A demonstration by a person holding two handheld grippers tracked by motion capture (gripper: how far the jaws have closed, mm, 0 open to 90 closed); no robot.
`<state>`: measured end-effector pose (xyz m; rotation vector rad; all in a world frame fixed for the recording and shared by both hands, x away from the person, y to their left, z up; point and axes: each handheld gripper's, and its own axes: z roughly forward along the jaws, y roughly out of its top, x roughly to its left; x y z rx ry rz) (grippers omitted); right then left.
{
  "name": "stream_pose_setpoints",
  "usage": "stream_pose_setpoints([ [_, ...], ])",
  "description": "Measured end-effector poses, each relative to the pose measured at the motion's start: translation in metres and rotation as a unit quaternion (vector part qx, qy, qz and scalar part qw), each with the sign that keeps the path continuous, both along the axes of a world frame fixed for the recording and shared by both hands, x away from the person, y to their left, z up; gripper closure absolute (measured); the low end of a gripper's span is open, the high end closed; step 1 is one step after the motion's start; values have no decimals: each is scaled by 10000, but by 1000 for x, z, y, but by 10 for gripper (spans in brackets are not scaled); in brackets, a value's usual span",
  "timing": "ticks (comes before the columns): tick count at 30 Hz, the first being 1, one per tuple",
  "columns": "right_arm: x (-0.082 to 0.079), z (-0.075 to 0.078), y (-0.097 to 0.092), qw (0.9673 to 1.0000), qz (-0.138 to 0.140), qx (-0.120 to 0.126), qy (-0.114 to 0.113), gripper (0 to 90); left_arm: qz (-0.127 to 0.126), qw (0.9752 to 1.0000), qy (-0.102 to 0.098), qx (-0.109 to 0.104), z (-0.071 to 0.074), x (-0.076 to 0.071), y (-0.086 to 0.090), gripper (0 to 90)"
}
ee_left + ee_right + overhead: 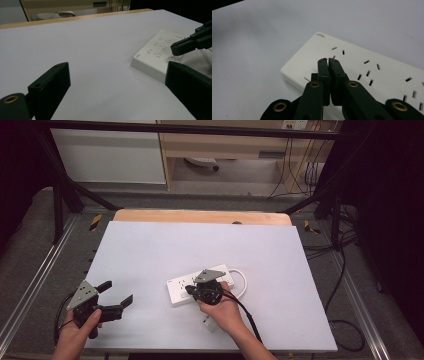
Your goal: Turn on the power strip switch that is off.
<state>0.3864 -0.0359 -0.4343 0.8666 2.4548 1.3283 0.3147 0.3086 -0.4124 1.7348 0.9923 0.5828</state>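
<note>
Hiding power strip (pixel 372 70) switch — right tongs (pixel 328 62).

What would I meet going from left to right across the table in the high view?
Left gripper, jaws open, → white power strip → right gripper, jaws shut, over the strip → white cable loop at the strip's right end.

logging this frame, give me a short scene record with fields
surface: white table top
main item: white power strip, lying flat, its white cord looped at the far end
right gripper: fingers shut, nothing between them, tips over the power strip near its switch end
left gripper: fingers open, empty, off to the left of the power strip
</note>
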Motion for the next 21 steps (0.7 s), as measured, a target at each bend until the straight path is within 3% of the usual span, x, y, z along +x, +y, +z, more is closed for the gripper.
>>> stream_pose_setpoints([
  [10, 0, 4, -3, 9998, -24, 204, -47, 828, -2, 10000, 1, 0, 0, 0, 0, 62],
  [21, -1, 10, -4, 9993, -31, 366, -92, 695, 16, 10000, 9, -3, 0, 0, 0, 57],
])
